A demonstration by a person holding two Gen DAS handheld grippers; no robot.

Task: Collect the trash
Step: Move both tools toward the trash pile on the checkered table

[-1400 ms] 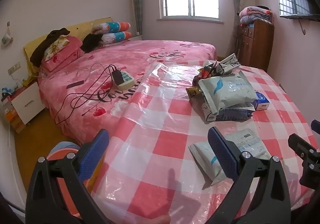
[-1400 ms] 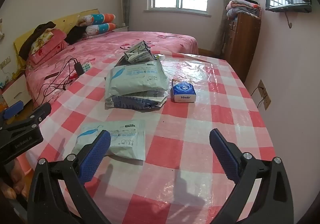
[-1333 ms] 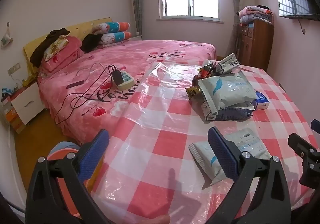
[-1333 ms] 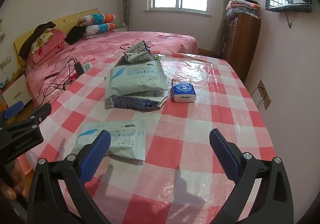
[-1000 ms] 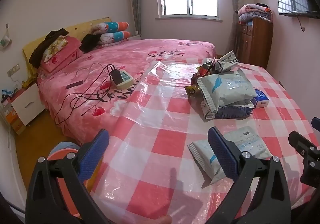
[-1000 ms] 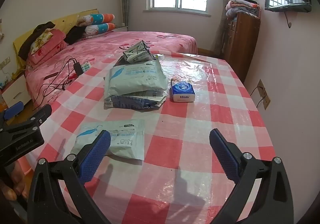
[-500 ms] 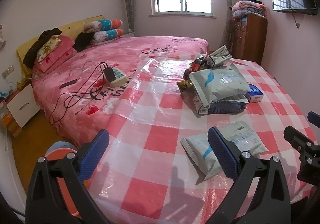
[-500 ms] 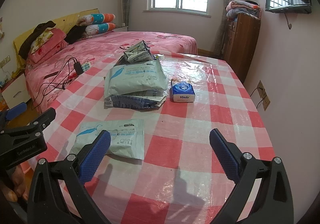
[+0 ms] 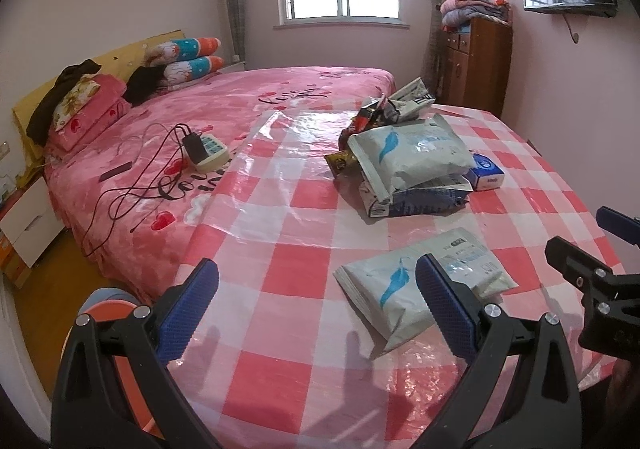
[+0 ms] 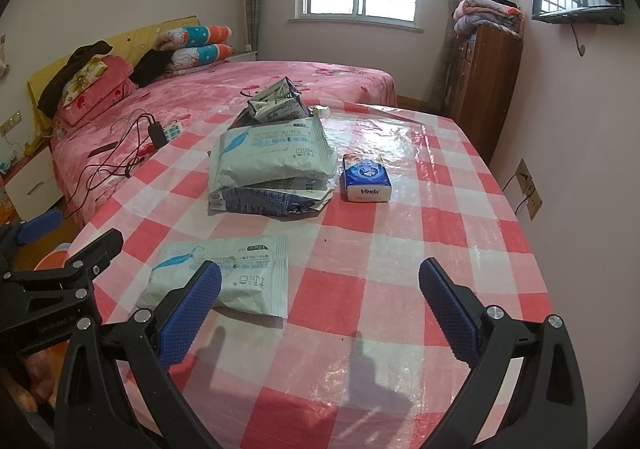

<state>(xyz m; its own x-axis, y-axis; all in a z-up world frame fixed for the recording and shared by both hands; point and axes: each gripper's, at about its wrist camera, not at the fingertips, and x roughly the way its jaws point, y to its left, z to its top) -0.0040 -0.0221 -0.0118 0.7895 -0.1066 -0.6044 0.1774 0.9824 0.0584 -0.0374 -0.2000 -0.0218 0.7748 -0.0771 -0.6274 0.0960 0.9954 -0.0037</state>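
Note:
A flat white wipes packet (image 9: 424,281) (image 10: 228,273) lies near the front edge of the red-and-white checked table (image 9: 288,261) (image 10: 400,249). Farther back sits a heap of wrappers: a large white packet (image 9: 412,153) (image 10: 272,153) on a dark blue torn bag (image 10: 264,201), with crumpled snack wrappers (image 9: 392,105) (image 10: 276,105) behind. A blue Vinda tissue pack (image 10: 366,179) (image 9: 486,171) lies beside the heap. My left gripper (image 9: 316,305) hangs open over the table's front left corner. My right gripper (image 10: 320,301) hangs open over the front edge, its left finger over the near packet. Both are empty.
A bed with a pink cover (image 9: 224,117) stands left of the table, with a power strip and cables (image 9: 200,153) on it. A wooden cabinet (image 9: 476,61) stands at the back right. An orange bin (image 9: 116,313) sits on the floor below the table's left corner.
Both grippers have shifted slightly, so the table and packets sit a little lower and nearer in both views. Both grippers stay open. Nothing on the table has moved.

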